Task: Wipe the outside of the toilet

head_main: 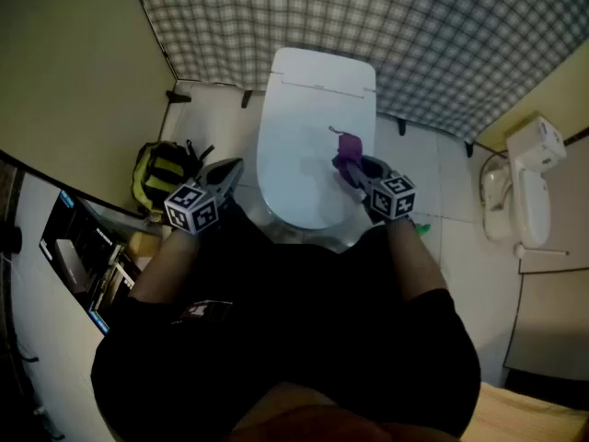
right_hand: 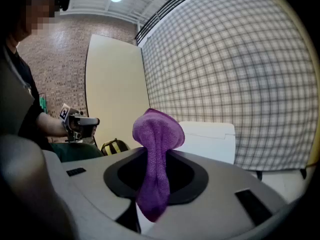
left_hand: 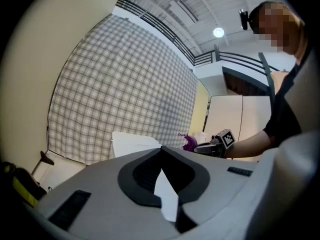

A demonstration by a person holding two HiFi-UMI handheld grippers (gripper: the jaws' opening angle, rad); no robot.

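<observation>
A purple cloth [head_main: 348,147] is clamped in the right gripper [head_main: 354,171] over the toilet [head_main: 299,127], presumably for wiping, while the left gripper [head_main: 224,173] is held closed and empty.

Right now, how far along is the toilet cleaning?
Done: the right gripper is clamped on a purple cloth, and the toilet lid is shut. In hand: the cloth is at the lid's right side; contact is unclear. Left: no wiped patch shows, so the whole outside likely remains. The left gripper is shut, empty.
</observation>
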